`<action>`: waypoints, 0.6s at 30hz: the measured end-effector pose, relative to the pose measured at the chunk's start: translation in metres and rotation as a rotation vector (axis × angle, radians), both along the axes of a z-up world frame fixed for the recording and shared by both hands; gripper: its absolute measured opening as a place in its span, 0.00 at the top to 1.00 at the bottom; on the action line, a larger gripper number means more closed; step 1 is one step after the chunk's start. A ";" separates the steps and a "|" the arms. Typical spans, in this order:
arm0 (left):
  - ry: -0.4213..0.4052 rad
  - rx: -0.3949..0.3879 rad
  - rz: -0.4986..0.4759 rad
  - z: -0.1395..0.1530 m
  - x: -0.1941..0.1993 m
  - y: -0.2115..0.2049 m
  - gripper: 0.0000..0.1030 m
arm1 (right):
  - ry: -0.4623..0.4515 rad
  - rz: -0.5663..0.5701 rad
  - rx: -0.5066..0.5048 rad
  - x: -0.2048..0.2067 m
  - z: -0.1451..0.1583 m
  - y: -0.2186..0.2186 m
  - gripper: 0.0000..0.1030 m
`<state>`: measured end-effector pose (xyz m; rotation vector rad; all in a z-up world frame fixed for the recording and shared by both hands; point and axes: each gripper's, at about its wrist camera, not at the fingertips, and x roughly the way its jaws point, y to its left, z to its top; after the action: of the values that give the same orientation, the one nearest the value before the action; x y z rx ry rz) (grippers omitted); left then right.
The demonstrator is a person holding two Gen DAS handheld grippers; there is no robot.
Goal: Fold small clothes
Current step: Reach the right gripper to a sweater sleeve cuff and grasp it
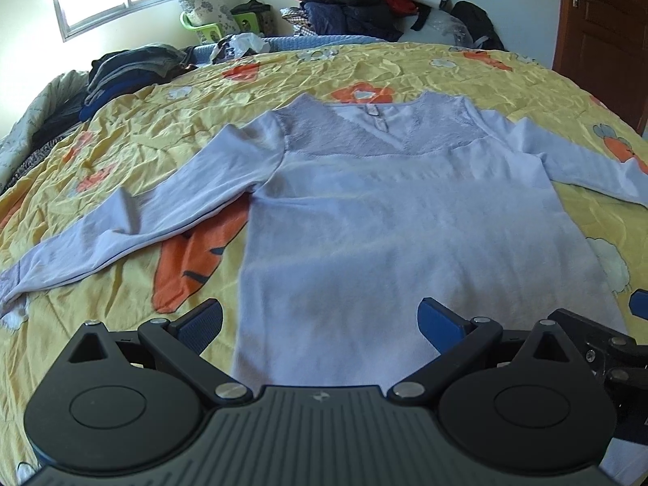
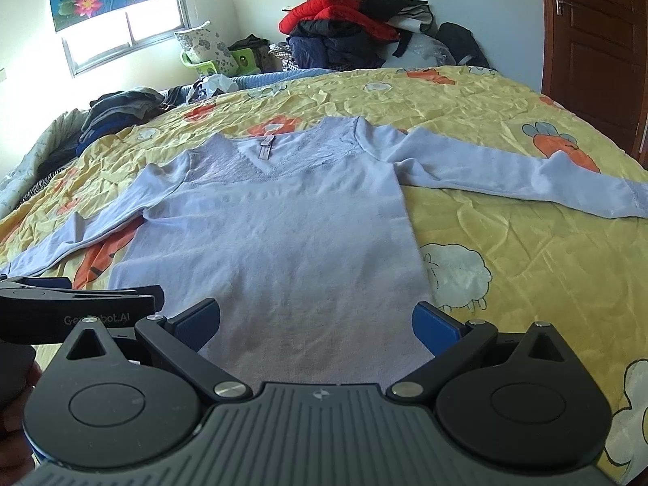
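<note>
Lavender top (image 1: 397, 218) lies flat on the yellow quilt (image 1: 121, 150), clothes pile (image 2: 348, 28) behind, both tongs (image 1: 320, 324) (image 2: 316, 324) agape.

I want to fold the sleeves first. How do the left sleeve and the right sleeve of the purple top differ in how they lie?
The left sleeve bends and slants toward the hem side; the right sleeve runs straighter, out sideways. The left one crosses an orange carrot print; the right one lies beside another. Both lie flat on the yellow bedspread, unfolded.
</note>
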<state>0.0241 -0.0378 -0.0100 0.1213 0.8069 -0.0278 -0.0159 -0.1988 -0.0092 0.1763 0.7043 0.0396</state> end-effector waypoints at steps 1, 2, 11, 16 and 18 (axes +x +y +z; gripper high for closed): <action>0.000 0.001 -0.009 0.000 0.002 -0.004 0.00 | 0.000 -0.004 0.008 0.001 0.000 -0.003 0.00; 0.001 0.003 -0.018 -0.001 0.004 -0.008 0.00 | -0.001 -0.011 0.022 0.002 -0.001 -0.008 0.01; -0.020 0.026 -0.089 -0.004 0.011 -0.037 0.00 | -0.077 -0.121 0.143 0.007 -0.004 -0.071 0.01; -0.052 0.055 -0.120 -0.003 0.012 -0.049 0.00 | -0.150 -0.244 0.126 0.010 -0.004 -0.120 0.01; -0.049 0.068 -0.129 -0.005 0.013 -0.052 0.00 | -0.159 -0.313 0.120 0.012 -0.007 -0.141 0.00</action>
<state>0.0370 -0.0902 -0.0153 0.2374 0.7504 -0.1191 -0.0039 -0.3402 -0.0160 0.3931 0.5098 -0.2020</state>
